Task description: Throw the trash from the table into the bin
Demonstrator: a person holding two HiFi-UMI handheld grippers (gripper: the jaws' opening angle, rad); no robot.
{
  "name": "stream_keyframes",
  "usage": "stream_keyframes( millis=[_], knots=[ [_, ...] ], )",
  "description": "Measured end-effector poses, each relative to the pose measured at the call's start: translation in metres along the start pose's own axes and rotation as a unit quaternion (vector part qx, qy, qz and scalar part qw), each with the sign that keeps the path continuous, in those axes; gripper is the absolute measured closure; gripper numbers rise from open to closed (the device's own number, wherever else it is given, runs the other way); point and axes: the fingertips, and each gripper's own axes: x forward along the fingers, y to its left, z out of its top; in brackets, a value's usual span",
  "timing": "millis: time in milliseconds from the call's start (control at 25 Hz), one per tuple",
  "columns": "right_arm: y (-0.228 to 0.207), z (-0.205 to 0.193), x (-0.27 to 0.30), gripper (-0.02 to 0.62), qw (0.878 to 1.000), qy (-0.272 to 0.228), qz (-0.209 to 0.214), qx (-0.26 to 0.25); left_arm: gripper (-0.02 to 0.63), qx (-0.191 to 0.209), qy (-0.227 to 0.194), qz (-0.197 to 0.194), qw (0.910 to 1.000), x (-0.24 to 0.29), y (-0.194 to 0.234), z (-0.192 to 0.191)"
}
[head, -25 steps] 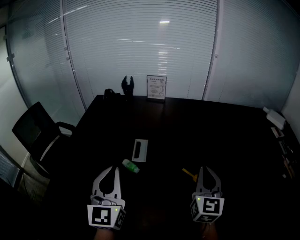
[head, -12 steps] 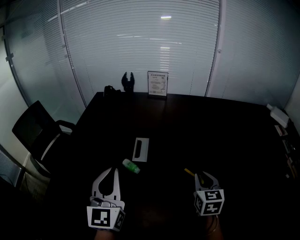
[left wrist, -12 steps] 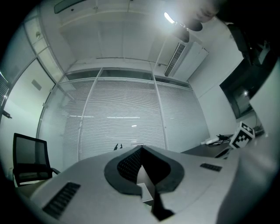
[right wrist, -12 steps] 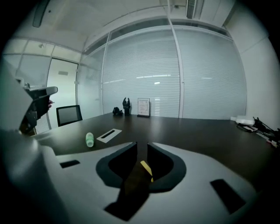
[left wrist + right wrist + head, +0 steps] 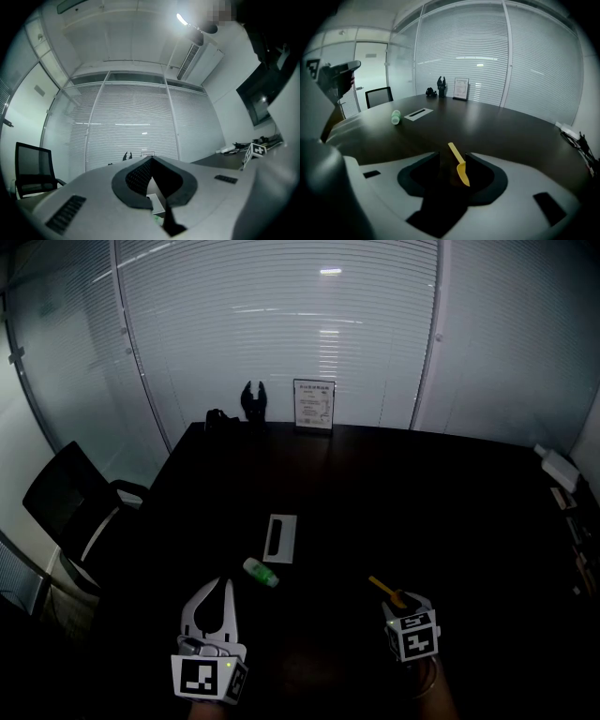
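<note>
Yellow spoon, slim with small scoop, lies between just-opened jaws of right gripper.

The dark table before me bore a small green bottle on its side, just beside a white plate with a dark slot. A yellow spoon lay well to their right. At the far edge stood a framed sign near a black forked object.
</note>
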Motion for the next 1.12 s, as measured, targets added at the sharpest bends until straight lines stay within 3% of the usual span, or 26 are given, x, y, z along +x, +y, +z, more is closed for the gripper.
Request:
stream_keyframes(
  millis=[280, 520, 960, 1120],
  knots=[
    [-0.006, -0.024, 0.025, 0.430, 0.996, 0.075, 0.006, -0.053, 0.609, -0.010, -0.007, 0.005, 0.9999, 0.003, 0.001, 0.003],
    [-0.010, -0.029, 0.034, 0.431, 0.992, 0.102, 0.003, -0.071, 0.609, -0.006, -0.002, 0.003, 1.0000, 0.005, 0.001, 0.001],
    [-0.008, -0.038, 0.040, 0.434, 0.991, 0.125, 0.041, 0.003, 0.609, 0.003, 0.010, -0.004, 0.9999, 0.005, 0.000, -0.006],
    [-0.007, -0.039, 0.041, 0.473, 0.990, 0.131, 0.043, 0.003, 0.609, -0.005, -0.005, -0.004, 1.0000, 0.006, -0.001, 0.004]
  ],
)
